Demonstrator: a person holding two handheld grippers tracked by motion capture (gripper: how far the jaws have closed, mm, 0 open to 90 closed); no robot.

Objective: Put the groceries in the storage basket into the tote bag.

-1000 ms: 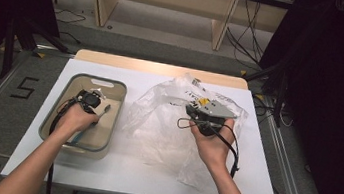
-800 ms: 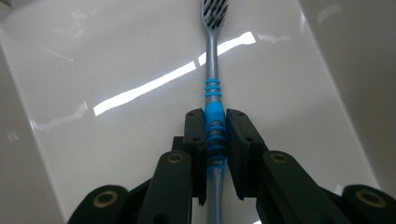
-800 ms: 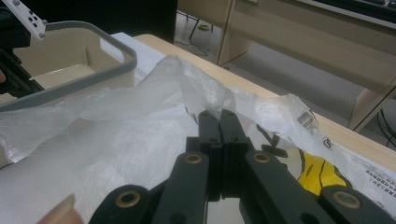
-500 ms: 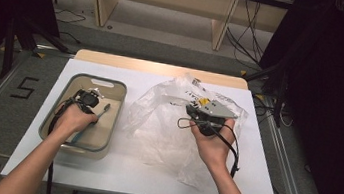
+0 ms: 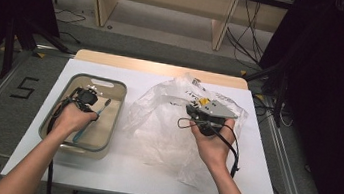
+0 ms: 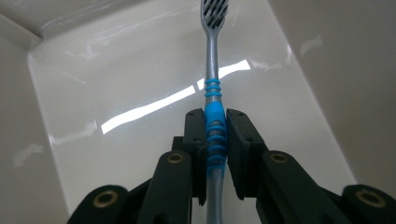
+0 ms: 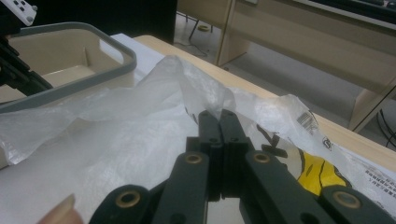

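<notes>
While clamped: toothbrush, plastic bag.

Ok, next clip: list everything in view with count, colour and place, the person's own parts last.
toothbrush: one, blue and silver, dark bristles, inside the bin, clamped in the left gripper
bin: one, beige with grey rim, left side of the table
plastic bag: one, clear with yellow and black print, crumpled at table centre-right
table: one, white top with wooden far edge
left gripper: black, shut on the toothbrush
right gripper: black, shut on a fold of the plastic bag
hands: two, one on each gripper
</notes>
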